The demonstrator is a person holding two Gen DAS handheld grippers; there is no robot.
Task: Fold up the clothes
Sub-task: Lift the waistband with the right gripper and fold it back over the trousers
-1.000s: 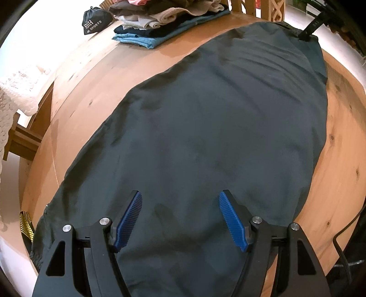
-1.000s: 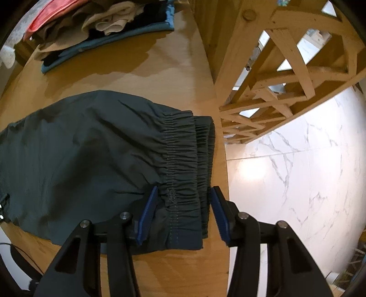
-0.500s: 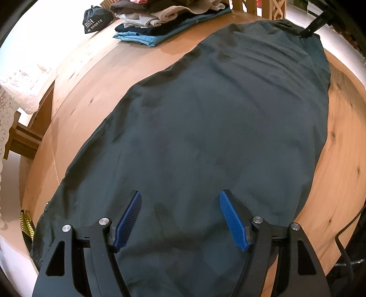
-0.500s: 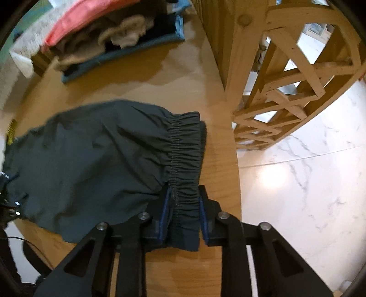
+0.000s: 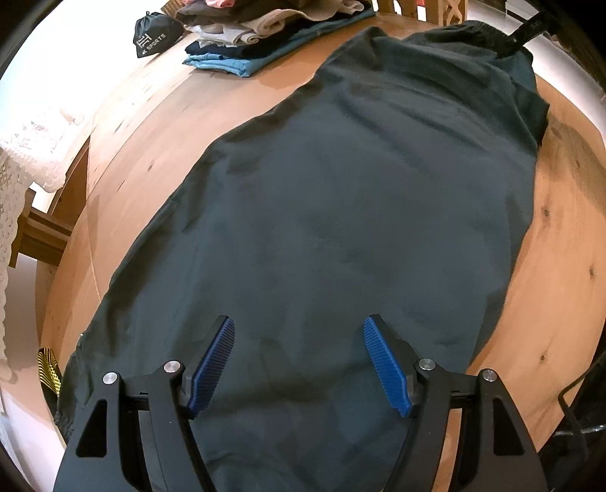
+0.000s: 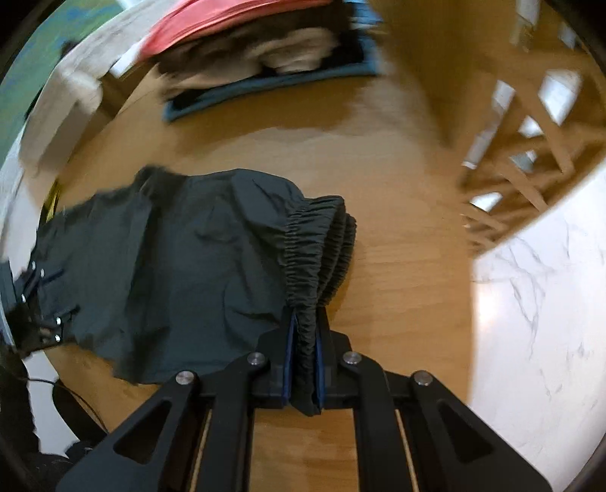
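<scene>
Dark green trousers (image 5: pixel 341 212) lie stretched along the round wooden table (image 5: pixel 144 125). My left gripper (image 5: pixel 299 363) hovers open over their near end, blue pads apart, nothing between them. In the right wrist view my right gripper (image 6: pixel 303 359) is shut on the gathered elastic waistband (image 6: pixel 314 257), which is lifted off the table and bunched toward the trousers' body (image 6: pixel 181 265). The right gripper also shows as a black bar (image 5: pixel 530 30) at the trousers' far end in the left wrist view.
A stack of folded clothes (image 5: pixel 265 34) and a small black sports pouch (image 5: pixel 155 32) sit at the table's far side. A wooden lattice chair (image 6: pixel 530 132) stands past the table edge over marble floor (image 6: pixel 530 302). White lace cloth (image 5: pixel 22 159) hangs at left.
My right gripper closed on the waistband, then lifted it and carried it toward the trousers' other end, bunching the fabric. The left gripper stayed put.
</scene>
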